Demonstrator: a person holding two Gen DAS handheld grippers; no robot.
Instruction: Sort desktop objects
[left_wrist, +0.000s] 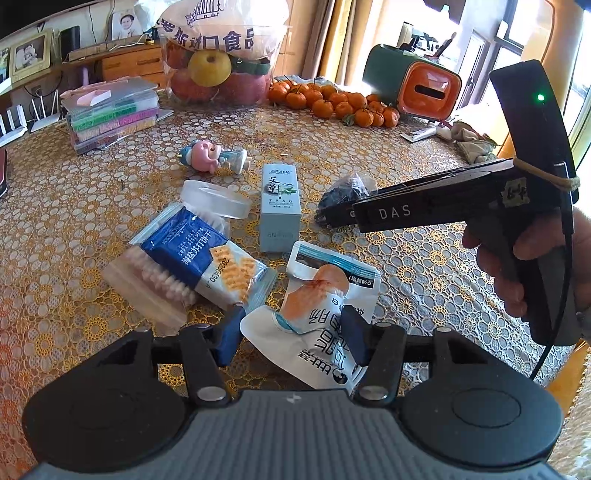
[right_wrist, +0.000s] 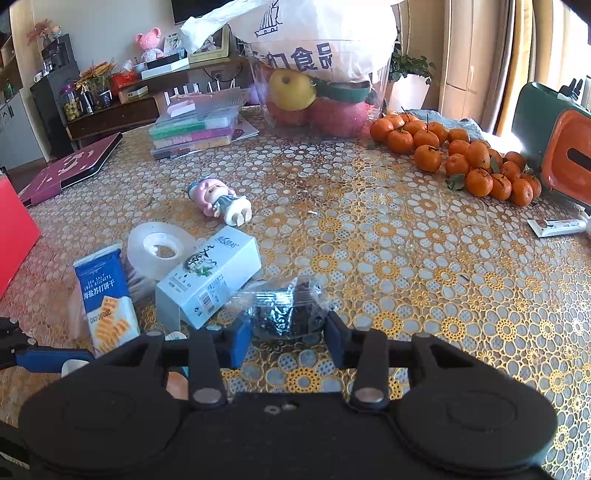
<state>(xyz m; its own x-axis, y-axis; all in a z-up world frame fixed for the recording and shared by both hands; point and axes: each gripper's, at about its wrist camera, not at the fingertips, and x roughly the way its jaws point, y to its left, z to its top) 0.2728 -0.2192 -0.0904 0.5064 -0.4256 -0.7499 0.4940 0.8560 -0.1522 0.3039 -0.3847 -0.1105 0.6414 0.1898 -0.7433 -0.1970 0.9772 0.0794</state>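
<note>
My left gripper is open, low over the table. Its blue fingers straddle the near end of a white snack pouch with an orange picture, and the right finger touches the pouch's edge. My right gripper is open too, with its fingertips flanking a small black packet in clear wrap. From the left wrist view the right gripper comes in from the right, with a hand on its grip, its tips at the black packet. A blue cracker packet, a tape roll, a pale box and a pink doll lie nearby.
A bag of cotton swabs lies under the cracker packet. At the back are a fruit bag, a pile of mandarins, stacked plastic cases and a green-orange container. A tube lies at the right.
</note>
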